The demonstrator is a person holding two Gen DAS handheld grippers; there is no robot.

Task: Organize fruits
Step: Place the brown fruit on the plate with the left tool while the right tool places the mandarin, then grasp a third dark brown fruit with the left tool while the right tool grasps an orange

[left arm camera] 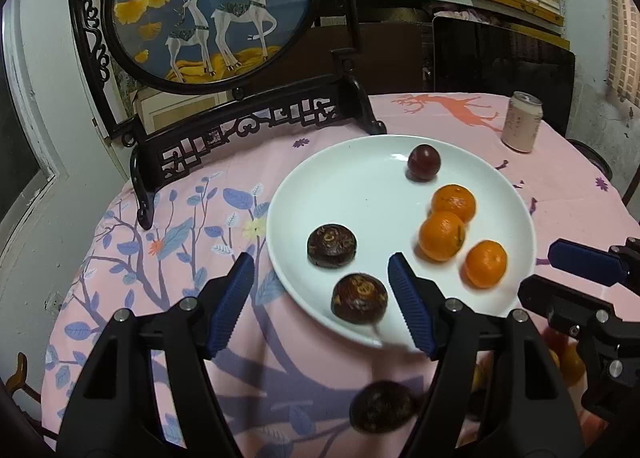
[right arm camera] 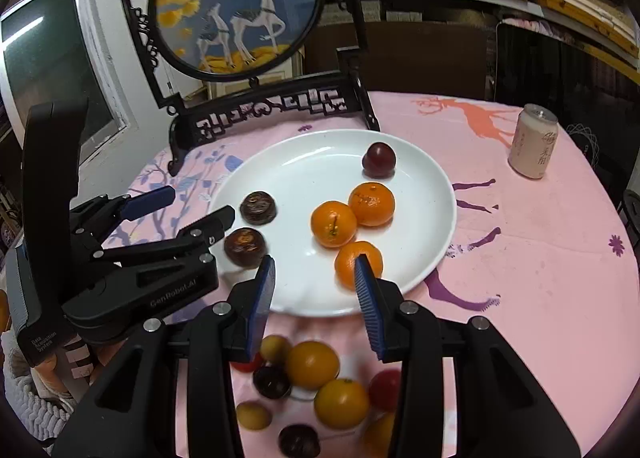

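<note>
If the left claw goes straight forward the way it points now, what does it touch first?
Most likely the near dark brown fruit on the white plate: it lies between the open fingers of the left claw. Depth is unclear, so the plate's near rim might come first.

The plate's (right arm camera: 400,162) left-centre is bare; the screen (right arm camera: 256,110) blocks behind it, loose fruit (right arm camera: 312,364) crowds the near tabletop (right arm camera: 540,258).

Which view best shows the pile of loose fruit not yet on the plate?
The right wrist view: the loose fruit pile lies in the open below the right tool, with yellow, orange, red and dark pieces distinguishable. The left wrist view shows only one blurred dark fruit and orange glimpses behind tool parts.
</note>
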